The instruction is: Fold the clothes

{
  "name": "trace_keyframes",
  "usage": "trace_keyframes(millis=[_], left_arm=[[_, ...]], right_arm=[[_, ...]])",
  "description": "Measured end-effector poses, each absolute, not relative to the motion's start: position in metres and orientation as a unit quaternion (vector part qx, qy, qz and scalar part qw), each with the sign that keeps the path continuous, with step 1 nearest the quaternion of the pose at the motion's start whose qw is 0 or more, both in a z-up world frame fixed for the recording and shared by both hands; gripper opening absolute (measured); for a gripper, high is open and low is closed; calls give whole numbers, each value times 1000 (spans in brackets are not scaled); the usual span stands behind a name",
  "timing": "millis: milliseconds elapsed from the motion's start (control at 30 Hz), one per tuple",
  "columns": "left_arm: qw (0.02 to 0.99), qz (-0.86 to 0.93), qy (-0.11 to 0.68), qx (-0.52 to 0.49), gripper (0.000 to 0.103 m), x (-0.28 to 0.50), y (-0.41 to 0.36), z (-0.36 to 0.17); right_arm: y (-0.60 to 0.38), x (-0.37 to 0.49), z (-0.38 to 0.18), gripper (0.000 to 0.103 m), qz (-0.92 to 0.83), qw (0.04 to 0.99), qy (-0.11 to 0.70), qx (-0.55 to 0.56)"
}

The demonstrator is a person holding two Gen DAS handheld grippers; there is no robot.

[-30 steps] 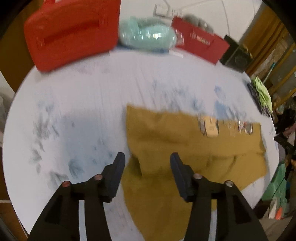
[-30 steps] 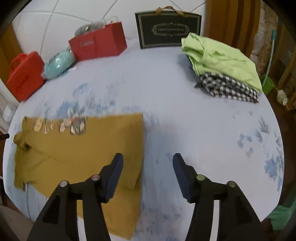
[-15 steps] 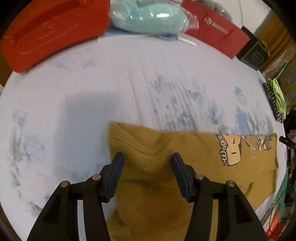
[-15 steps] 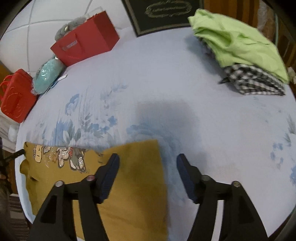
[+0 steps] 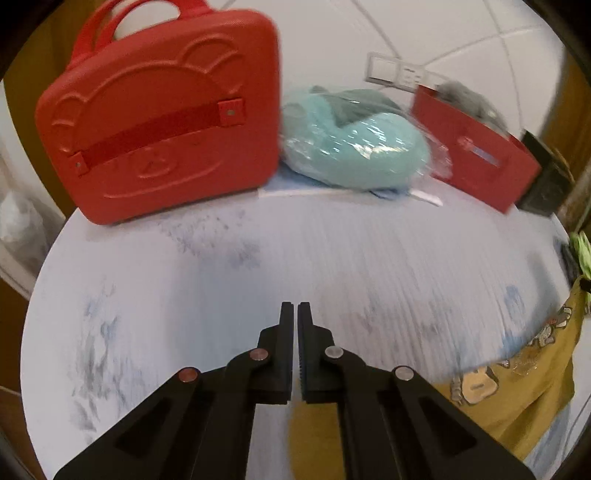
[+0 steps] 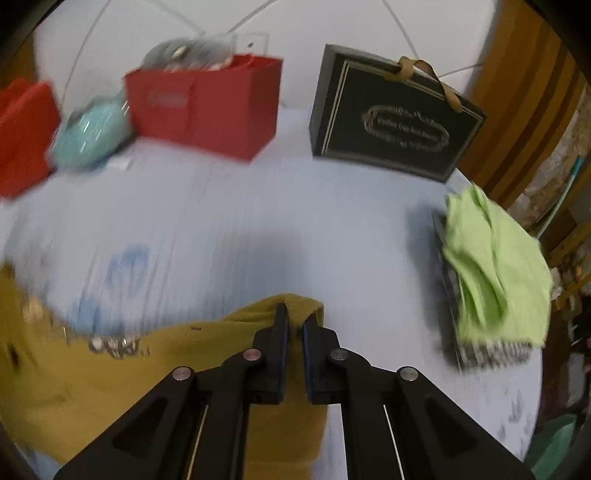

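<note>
A bedroom in a home — the surface is a bed (image 6: 332, 221) under a pale sheet printed with blue flowers, backed by a white padded headboard (image 5: 443, 33). Along it stand personal things: a red bear-faced case (image 5: 162, 125), a teal cushion in plastic wrap (image 5: 354, 147), a red gift bag (image 6: 207, 103) and a black one (image 6: 395, 118). Folded clothes (image 6: 495, 273) sit at one edge — wood panelling (image 6: 524, 96) behind.

- The left gripper (image 5: 297, 308), wide open a second ago, now has its jaws together over the bed's sheet (image 5: 369, 258).
- The right gripper (image 6: 295, 314) has closed on the mustard T-shirt's (image 6: 110, 376) corner.
- That corner now bunches up between the pads.
</note>
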State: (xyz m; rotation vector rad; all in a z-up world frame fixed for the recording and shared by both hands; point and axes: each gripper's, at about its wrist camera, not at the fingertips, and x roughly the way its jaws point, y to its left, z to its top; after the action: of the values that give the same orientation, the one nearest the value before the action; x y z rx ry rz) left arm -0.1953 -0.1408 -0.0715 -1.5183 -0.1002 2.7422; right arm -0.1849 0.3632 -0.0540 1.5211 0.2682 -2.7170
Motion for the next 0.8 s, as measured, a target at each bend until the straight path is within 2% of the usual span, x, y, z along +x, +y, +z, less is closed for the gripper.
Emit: trace_keyframes(millis=[100, 133, 167, 200, 233, 267, 533, 633, 700, 733, 800], left_arm=[[28, 858, -65, -508, 4, -193, -142, -79], [38, 852, -75, -517, 15, -189, -141, -83], [46, 847, -82, -524, 36, -184, -138, -87], [53, 843, -86, -529, 48, -177, -136, -91], [56, 841, -85, -532, 57, -170, -135, -95], [58, 839, -81, -535, 57, -164, -134, -99], [63, 815, -87, -569, 58, -159, -126, -134], [70, 808, -81, -579, 58, -163, -117, -144], [64, 815, -60, -573, 46, -162, -109, -145], [63, 818, -50, -570, 27, -161, -104, -145], [62, 821, -44, -566, 16, -160, -98, -143]], right_arm=[[363, -221, -66, 12, -864, -15, 86, 496], [363, -231, -70, 14, -862, -21, 83, 500], [366, -231, -74, 20, -858, -22, 72, 508], [369, -228, -77, 35, -855, -19, 60, 514], [372, -222, -79, 44, -854, -16, 49, 518], [376, -212, -80, 53, -856, -15, 39, 516], [411, -161, -86, 55, -848, 0, -26, 529], [409, -166, -82, 64, -854, 13, -37, 519], [403, -178, -82, 67, -856, 19, -39, 514], [399, -187, -85, 68, -856, 21, -39, 515], [391, -204, -92, 69, -852, 24, -37, 521]])
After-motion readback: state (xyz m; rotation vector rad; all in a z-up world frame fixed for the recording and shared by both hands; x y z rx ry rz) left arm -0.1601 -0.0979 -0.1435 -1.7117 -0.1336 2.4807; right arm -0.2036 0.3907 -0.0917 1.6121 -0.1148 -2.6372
